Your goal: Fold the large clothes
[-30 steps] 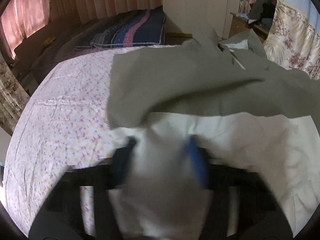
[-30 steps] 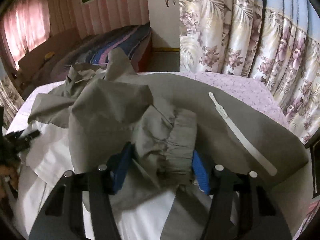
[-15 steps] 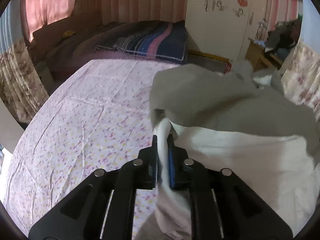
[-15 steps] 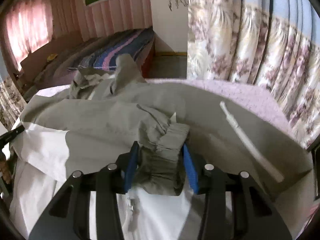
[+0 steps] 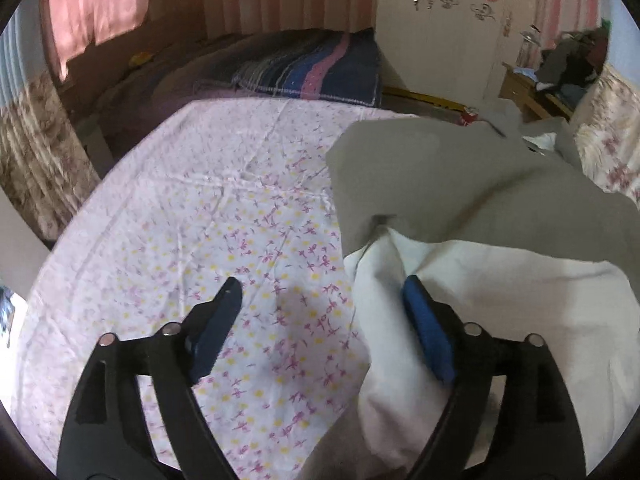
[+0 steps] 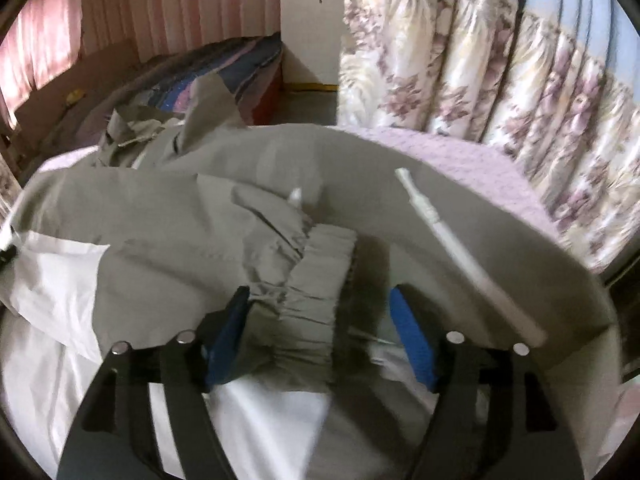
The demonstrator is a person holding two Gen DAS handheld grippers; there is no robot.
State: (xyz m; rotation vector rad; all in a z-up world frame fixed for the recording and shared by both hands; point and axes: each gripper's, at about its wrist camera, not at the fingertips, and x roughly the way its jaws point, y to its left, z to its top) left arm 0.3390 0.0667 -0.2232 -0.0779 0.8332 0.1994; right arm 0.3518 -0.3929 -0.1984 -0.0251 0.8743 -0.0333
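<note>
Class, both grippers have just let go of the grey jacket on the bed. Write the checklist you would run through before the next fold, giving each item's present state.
1. Left gripper open, free of cloth: ok; white lining lies beside its right finger.
2. Right gripper open: ok, but the elastic cuff sits between its fingers.
3. Sleeve folded over the jacket body: ok.
4. White zipper strip lying flat: ok.
5. Hood end smoothed: not ok, bunched.
6. Jacket hem fully on the floral bedsheet: cannot tell.
</note>
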